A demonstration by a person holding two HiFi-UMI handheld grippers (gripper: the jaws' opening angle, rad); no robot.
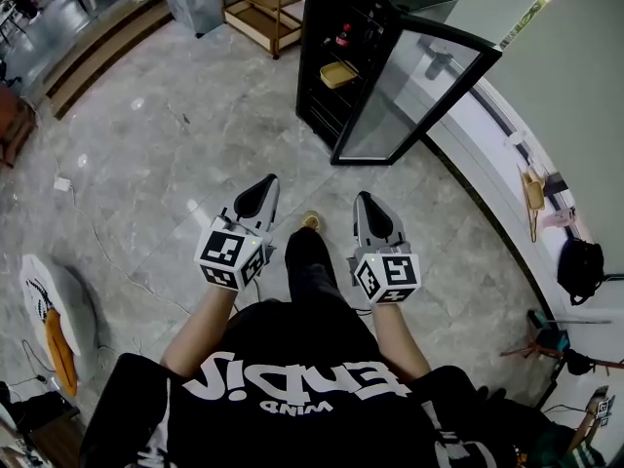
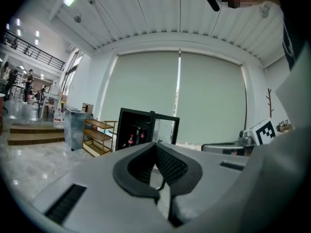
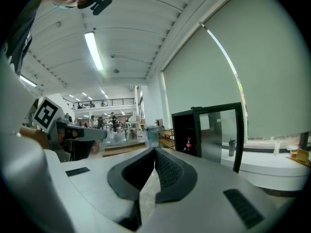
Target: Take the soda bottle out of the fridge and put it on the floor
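Grey marble floor [image 1: 195, 144] runs up to a black fridge [image 1: 314, 66] whose glass door [image 1: 414, 91] is swung wide to the right, near a curved white bench [image 1: 478, 130]. The soda bottle [image 1: 343, 35] stands on an upper shelf inside, above a yellow tray [image 1: 338, 74]. A wooden rack [image 1: 255, 13] stands left of the fridge. The left gripper [image 1: 263, 188] and right gripper [image 1: 368, 203] are well short of the fridge, fingers closed and empty, with the person's shoe [image 1: 310, 221] between them.
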